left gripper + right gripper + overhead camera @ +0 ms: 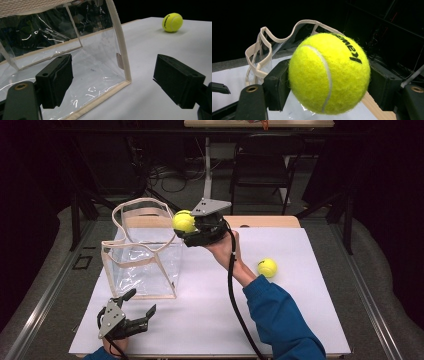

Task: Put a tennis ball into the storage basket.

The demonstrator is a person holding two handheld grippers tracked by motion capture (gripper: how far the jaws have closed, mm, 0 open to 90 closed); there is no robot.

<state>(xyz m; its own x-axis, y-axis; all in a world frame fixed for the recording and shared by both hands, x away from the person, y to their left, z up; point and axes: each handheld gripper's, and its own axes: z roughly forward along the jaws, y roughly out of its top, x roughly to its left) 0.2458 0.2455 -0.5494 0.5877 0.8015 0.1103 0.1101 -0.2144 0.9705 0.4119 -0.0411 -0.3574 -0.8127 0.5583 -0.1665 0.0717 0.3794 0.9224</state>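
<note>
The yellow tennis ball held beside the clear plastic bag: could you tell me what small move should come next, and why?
Probably carry the right gripper a little further over the clear plastic bag's open top, then release. It is clamped on the yellow tennis ball at the rim's edge, not yet above the opening.

Right gripper (186, 231) was raised, forearm (blue sleeve) angled up-left, fingers (277, 86) clamped on something. Left gripper (140, 306) sat low near front edge of bench, fingers (56, 80) spread wide, gripping nothing.
</note>
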